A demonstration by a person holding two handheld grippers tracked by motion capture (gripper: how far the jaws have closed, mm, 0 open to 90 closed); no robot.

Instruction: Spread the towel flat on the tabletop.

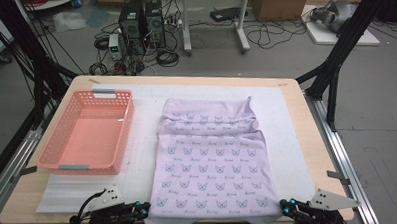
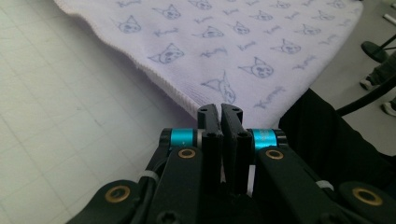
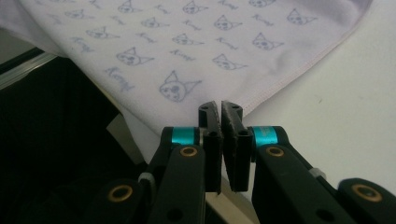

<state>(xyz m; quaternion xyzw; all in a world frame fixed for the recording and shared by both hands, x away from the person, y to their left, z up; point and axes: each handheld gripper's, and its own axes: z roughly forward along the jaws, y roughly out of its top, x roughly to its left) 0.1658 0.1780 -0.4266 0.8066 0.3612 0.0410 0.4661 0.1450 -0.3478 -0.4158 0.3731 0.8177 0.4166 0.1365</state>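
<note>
In the left gripper view, the left gripper (image 2: pixel 220 109) is pressing its jaws together on the near left corner of the lilac cloth (image 2: pixel 243 42), pinching the hem right at the tips; in the right gripper view the right gripper (image 3: pixel 220 106) is doing the same, its jaws clamped on the near right corner beside the stitched edge. Outward from those pinches, the cloth is lying flat on the white mat (image 1: pixel 286 114) in the middle of the table (image 1: pixel 307 138), its far end rumpled into a few folds and its near edge hanging just over the table's front. A pink basket (image 1: pixel 87 131) is sitting on the mat to the left, apart from the cloth. The step in hand is probably a fold from the near edge, so both corners are best lifted level and together, keeping the hem taut between the hands so the print stays square and neither corner slips out.
</note>
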